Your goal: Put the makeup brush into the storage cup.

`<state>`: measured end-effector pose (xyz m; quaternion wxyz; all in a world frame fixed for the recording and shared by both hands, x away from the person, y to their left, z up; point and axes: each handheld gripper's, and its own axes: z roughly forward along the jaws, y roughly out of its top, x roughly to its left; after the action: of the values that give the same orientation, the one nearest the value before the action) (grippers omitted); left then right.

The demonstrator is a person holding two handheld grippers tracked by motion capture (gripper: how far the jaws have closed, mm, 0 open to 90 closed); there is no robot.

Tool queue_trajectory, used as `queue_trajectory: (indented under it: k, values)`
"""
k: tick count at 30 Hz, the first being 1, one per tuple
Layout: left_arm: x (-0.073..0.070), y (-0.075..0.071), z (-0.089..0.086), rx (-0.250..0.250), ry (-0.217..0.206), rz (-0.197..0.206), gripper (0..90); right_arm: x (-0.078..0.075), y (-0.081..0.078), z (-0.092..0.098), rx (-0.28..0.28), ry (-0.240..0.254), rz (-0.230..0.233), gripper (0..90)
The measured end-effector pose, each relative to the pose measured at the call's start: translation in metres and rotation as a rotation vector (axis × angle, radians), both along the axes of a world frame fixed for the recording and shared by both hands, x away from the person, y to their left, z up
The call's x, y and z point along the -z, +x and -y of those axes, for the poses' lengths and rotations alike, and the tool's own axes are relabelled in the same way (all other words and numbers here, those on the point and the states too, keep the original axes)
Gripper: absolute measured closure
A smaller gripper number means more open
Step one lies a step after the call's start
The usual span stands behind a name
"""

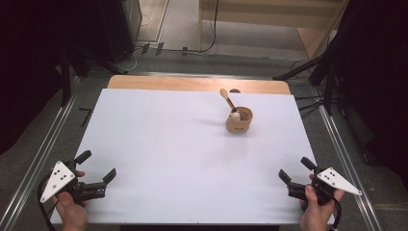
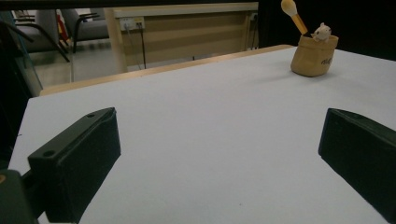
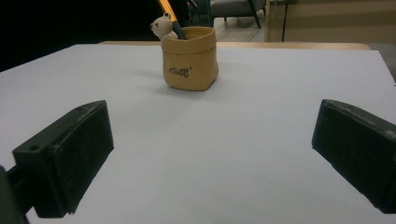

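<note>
A person at the near edge of a white table (image 1: 183, 159) holds a two-jaw gripper in each hand. The left gripper (image 1: 100, 167) rests low at the near left corner, its jaws spread wide with nothing between them; the left gripper view shows bare tabletop in the gap. The right gripper (image 1: 294, 171) sits at the near right corner, its jaws likewise released and empty. Well apart from both, toward the far right of the table, stands a small tan pot (image 1: 239, 121) shaped like a sack, upright, with dark lettering on its side. A wooden-handled stick with a rounded pale tip (image 1: 226, 97) leans out of it toward the far left, beside a tiny bear figure (image 3: 163, 25) peeking over the rim.
</note>
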<state>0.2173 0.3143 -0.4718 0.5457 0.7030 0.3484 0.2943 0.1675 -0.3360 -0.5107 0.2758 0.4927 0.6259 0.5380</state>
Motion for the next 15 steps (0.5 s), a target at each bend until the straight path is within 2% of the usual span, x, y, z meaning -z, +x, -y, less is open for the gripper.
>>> queue_trajectory:
  k: [4, 7, 10, 12, 15]
  values:
    - [0.0, 0.001, 0.001, 0.003, 0.001, 0.001, 0.0, 0.002, -0.008, 0.003, 0.007, -0.006, -0.007, 0.0]
    - [0.0, 0.002, 0.002, 0.006, 0.001, 0.001, 0.0, 0.004, -0.011, 0.004, 0.011, -0.044, -0.012, 0.0]
    - [0.0, 0.002, 0.003, 0.009, 0.005, 0.002, 0.0, 0.004, -0.012, 0.006, 0.016, -0.026, -0.008, 0.0]
    - [0.0, 0.002, 0.003, 0.009, 0.004, 0.002, 0.0, 0.003, -0.013, 0.005, 0.021, -0.032, -0.001, 0.0]
    - [0.0, 0.004, 0.002, 0.004, -0.003, 0.0, 0.0, 0.001, -0.014, 0.002, 0.016, -0.092, 0.016, 0.0]
